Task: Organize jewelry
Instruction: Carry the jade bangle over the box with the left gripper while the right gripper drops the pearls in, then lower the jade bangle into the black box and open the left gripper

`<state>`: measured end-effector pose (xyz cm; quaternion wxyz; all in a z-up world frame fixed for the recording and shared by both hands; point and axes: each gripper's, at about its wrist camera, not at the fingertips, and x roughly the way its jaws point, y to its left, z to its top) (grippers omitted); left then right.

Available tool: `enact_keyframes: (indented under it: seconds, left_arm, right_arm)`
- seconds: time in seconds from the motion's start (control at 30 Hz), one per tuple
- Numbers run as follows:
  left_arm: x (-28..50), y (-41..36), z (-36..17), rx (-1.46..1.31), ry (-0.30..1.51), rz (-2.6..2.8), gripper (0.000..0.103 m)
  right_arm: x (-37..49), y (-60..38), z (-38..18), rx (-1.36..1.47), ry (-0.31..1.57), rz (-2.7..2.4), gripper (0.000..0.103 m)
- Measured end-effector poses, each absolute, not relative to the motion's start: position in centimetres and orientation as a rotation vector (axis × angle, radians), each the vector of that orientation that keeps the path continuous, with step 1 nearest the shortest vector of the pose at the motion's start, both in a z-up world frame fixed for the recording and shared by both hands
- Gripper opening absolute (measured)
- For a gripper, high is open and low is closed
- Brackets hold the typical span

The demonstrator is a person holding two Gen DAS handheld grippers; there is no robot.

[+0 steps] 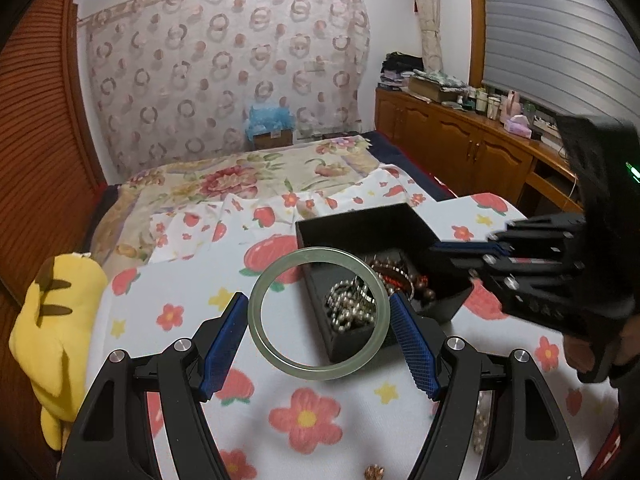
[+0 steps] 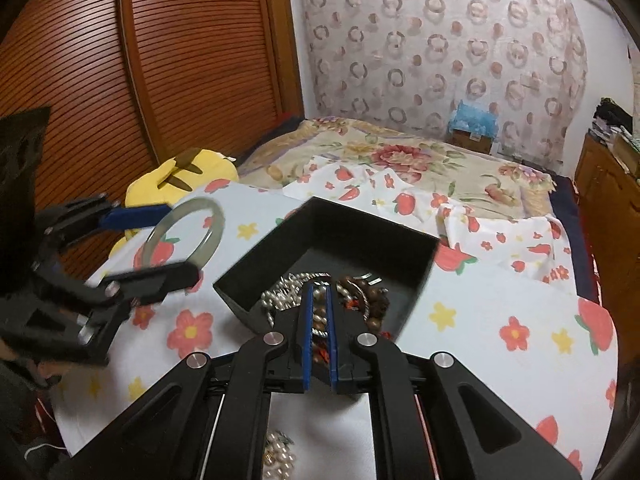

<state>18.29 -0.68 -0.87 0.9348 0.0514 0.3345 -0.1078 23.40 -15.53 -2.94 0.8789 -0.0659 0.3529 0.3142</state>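
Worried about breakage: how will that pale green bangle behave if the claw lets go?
The green bangle looks glassy and rigid, so probably brittle and slippery between the left claw pads. Being round, it would likely roll on the flowered sheet unless it lands in the black box.

No readable text, labels, brands or numbers anywhere, small label on the cardboard box (image 1: 272, 137) far ahead of the left gripper too blurred to read, bottles on the wooden cabinet (image 1: 452, 136) likewise illegible
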Motion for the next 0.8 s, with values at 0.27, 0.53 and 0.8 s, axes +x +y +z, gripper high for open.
enact_keyframes:
  seconds: [0.27,0.53,0.8]
  left_arm:
    - [21.5,-3.0,-1.8,0.124,0.711,-0.226,0.069]
    - [23.9,-4.5,-2.8,0.141,0.741,-0.209,0.069]
    - [25.2,-5.2,-3.3,0.157,0.755,-0.193,0.069]
  right_arm:
    - [22.3,-18.7,-3.8,-0.135,0.724,0.606,0.008]
    - [21.4,-21.1,-4.3,-0.121,0.721,0.588,0.008]
    - [20.9,-21.7,-5.1,-0.115,0.727,0.583,0.008]
